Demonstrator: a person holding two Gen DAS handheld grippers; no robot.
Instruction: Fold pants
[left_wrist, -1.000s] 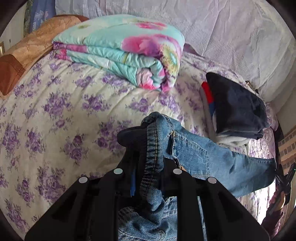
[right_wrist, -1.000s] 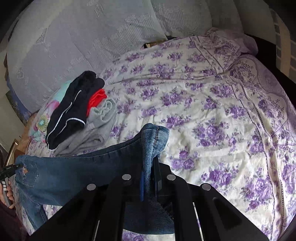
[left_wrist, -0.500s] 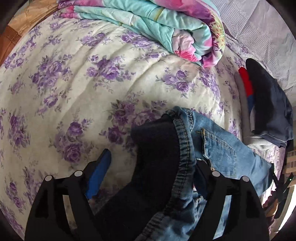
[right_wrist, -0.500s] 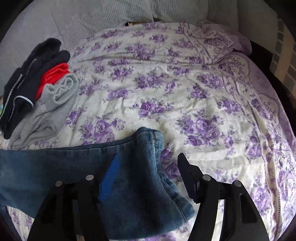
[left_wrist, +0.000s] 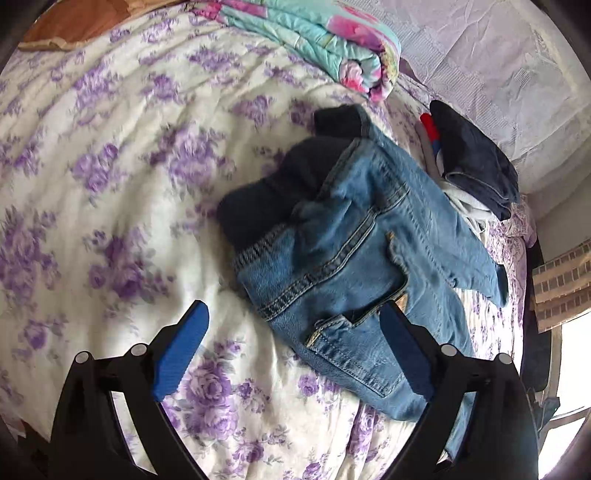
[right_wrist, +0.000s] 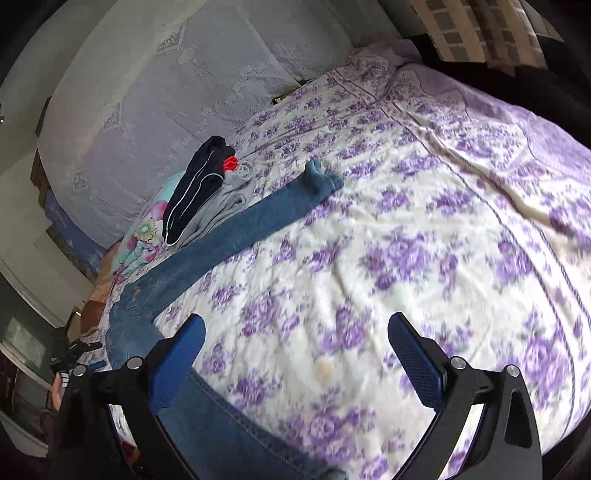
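Observation:
The blue jeans (left_wrist: 354, 254) lie on the floral bed, waist end bunched with the dark lining turned out, legs running off to the right. In the right wrist view one leg of the jeans (right_wrist: 236, 229) stretches across the bed toward its cuff, and another part lies under the left finger. My left gripper (left_wrist: 291, 354) is open and empty, held above the bed just short of the waistband. My right gripper (right_wrist: 295, 354) is open and empty above the bedspread.
A folded turquoise floral quilt (left_wrist: 325, 40) lies at the head end. A stack of folded dark, red and grey clothes (left_wrist: 469, 166) sits beside the jeans; it also shows in the right wrist view (right_wrist: 199, 199). Pale lace pillows (right_wrist: 166, 92) line the far side.
Both grippers opened and let go of the jeans, which dropped onto the bed. Both grippers then pulled back and up from the cloth.

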